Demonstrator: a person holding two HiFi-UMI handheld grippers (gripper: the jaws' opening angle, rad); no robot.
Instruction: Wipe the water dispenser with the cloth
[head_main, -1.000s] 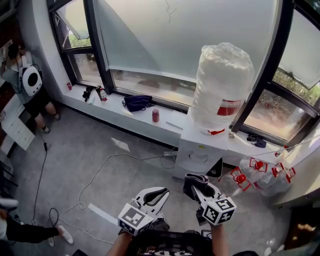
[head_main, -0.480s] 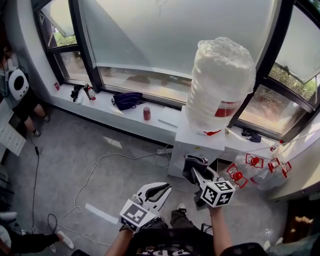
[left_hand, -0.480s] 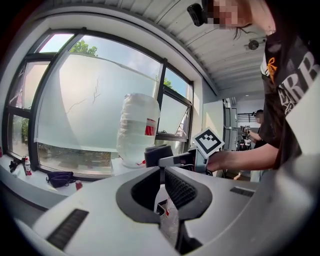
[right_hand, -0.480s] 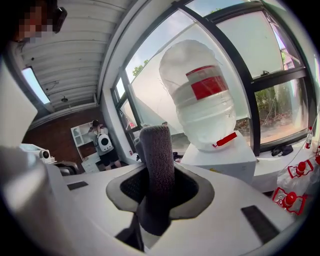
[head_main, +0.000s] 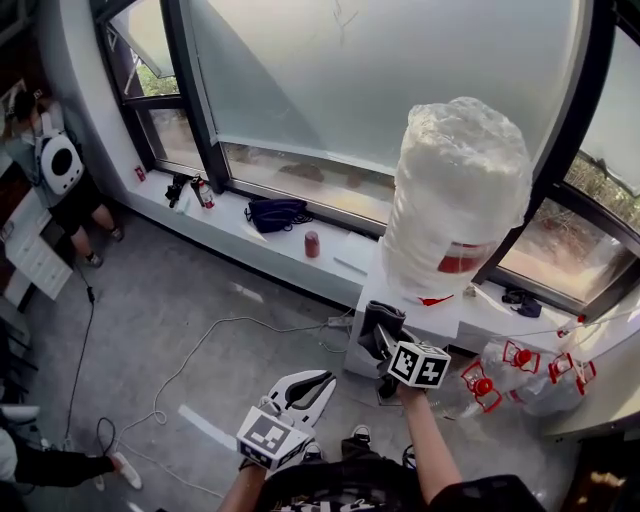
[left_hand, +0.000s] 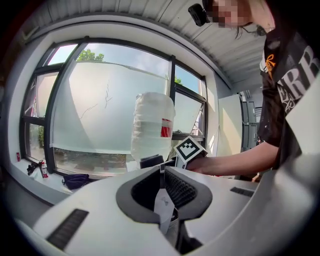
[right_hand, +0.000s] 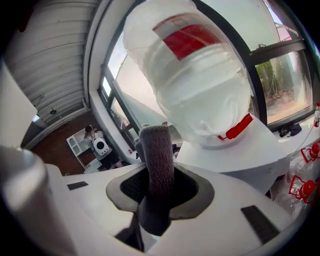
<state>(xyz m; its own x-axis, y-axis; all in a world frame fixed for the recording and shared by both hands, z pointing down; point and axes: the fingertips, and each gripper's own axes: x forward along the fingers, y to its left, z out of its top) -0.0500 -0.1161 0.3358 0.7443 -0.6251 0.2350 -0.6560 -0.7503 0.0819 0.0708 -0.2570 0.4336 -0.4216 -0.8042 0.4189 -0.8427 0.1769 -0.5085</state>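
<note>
The white water dispenser (head_main: 425, 322) stands against the window sill, with a large plastic-wrapped bottle (head_main: 455, 200) with a red label on top. My right gripper (head_main: 379, 340) is shut on a folded dark grey cloth (head_main: 377, 322), which is held at the dispenser's front left upper corner. In the right gripper view the cloth (right_hand: 156, 150) sticks up between the jaws, with the bottle (right_hand: 195, 75) and the dispenser's white top (right_hand: 255, 145) just beyond. My left gripper (head_main: 322, 380) hangs lower and to the left, shut and with nothing in it.
On the sill lie a dark bag (head_main: 275, 212), a red can (head_main: 311, 244) and small bottles (head_main: 200, 188). A white cable (head_main: 200, 350) runs over the floor. Empty water bottles with red caps (head_main: 520, 360) lie right of the dispenser. A person (head_main: 60, 165) stands far left.
My right gripper has carried the cloth up and forward to the dispenser's upper front. The left gripper has stayed low and shut.
</note>
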